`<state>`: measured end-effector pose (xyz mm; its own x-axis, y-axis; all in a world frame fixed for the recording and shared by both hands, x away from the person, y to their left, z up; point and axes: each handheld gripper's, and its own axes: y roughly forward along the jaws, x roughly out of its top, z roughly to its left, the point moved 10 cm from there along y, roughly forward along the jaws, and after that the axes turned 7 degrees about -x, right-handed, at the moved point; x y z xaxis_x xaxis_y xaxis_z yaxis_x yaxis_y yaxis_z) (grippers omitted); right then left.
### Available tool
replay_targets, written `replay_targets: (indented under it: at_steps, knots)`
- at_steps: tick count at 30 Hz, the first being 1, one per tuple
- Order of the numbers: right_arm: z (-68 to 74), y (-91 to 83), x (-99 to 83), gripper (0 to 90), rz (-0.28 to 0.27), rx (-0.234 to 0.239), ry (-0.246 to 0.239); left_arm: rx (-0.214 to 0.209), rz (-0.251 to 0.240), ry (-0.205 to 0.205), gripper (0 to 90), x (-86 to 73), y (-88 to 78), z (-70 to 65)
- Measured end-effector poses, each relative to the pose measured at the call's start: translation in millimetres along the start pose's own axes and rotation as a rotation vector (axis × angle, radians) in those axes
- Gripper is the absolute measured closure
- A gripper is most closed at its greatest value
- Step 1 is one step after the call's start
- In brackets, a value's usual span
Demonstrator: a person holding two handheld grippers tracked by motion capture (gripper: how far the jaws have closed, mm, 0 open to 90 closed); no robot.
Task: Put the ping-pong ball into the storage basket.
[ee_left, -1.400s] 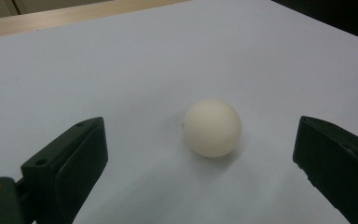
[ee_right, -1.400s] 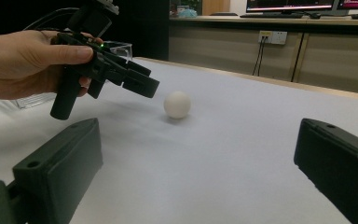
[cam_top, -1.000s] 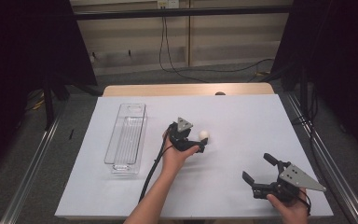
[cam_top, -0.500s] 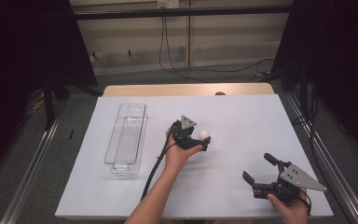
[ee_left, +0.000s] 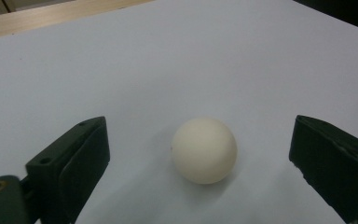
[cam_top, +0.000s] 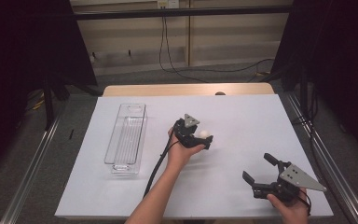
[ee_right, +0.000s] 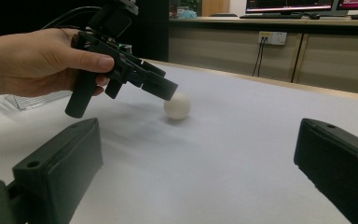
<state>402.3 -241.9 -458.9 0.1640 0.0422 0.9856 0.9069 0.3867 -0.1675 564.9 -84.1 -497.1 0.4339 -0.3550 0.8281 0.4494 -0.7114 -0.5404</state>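
— What sits at the middle of the high view?

— A small, smooth, matte cream ball (cam_top: 204, 134) resting on the pale sheet that covers the counter (cam_top: 242, 116). The left tool (cam_top: 200, 139) is around it, its black jaws spread wide, one on each side, neither touching. The left gripper view shows the ball (ee_left: 204, 150) round and unmarked between the blocky, flat-faced jaws, with clear gaps both ways.

— And left of centre?

— A long clear plastic tray (cam_top: 126, 137), rectangular, with a ribbed floor and thin upright walls. It lies lengthwise, well apart from the ball. Its glossy walls make the inside hard to read.

— The lower right?

— The right tool (cam_top: 259, 173) near the bottom edge, jaws parted and holding nothing, a grey three-cornered plate on top. The hand (cam_top: 292, 207) holding it is cut off by the frame.

— Anything hidden?

— In the right gripper view the left hand (ee_right: 37, 60) and its tool cover part of the ball (ee_right: 177, 105), and the tray is only a sliver behind that hand. The counter's wooden far edge shows as a bare strip beyond the sheet.
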Motion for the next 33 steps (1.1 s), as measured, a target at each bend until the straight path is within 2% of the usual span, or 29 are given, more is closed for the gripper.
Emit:
replay_targets:
  at_steps: [1, 7, 10, 12, 17, 18, 20, 21, 24, 26, 27, 33]
  knots:
    - [-0.1, 0.1, -0.1, 0.6, 0.000, -0.001, 0.000, -0.003, -0.014, -0.008, 6.7, 0.7, 1.8, -0.7]
    - [0.5, -0.1, -0.4, 0.6, 0.005, 0.003, 0.001, -0.003, 0.014, 0.012, 12.7, -4.6, 7.1, 2.6]
    - [0.1, 0.1, 0.1, 0.6, 0.000, 0.000, 0.000, -0.006, 0.013, 0.001, 14.8, -6.1, 9.6, 3.5]
    - [-0.3, 0.0, 0.1, 0.6, 0.000, 0.000, 0.001, -0.011, 0.030, 0.017, 16.1, -7.4, 9.8, 4.4]
    - [-0.5, 0.2, 0.1, 0.7, -0.001, -0.001, -0.001, -0.025, 0.028, 0.003, 24.0, -7.8, 13.7, 2.6]
    - [-0.3, 0.2, 0.1, 0.7, -0.001, 0.000, -0.001, -0.029, 0.034, 0.018, 26.1, -8.0, 14.2, 2.6]
    - [-0.6, 0.3, 0.1, 0.7, -0.002, 0.000, -0.001, -0.026, 0.029, 0.020, 29.5, -8.2, 16.6, 2.5]
    - [-0.6, 0.3, 0.1, 0.7, -0.002, 0.000, -0.001, -0.024, 0.044, 0.017, 29.5, -9.3, 16.3, 2.9]
    - [-0.3, -0.2, -0.2, 0.8, 0.002, 0.003, -0.001, -0.043, 0.050, 0.022, 33.1, -9.6, 18.6, 1.2]
    - [-0.5, -0.2, -0.3, 0.8, 0.002, 0.003, -0.002, -0.046, 0.039, 0.005, 34.4, -8.5, 20.9, -0.6]
    - [-0.5, -0.1, -0.4, 0.8, 0.002, 0.003, -0.002, -0.045, 0.061, 0.014, 35.5, -9.6, 20.6, -0.3]
    - [-0.4, -0.2, -0.3, 0.8, 0.002, 0.004, -0.002, -0.032, 0.077, 0.001, 41.2, -11.7, 22.7, 1.4]
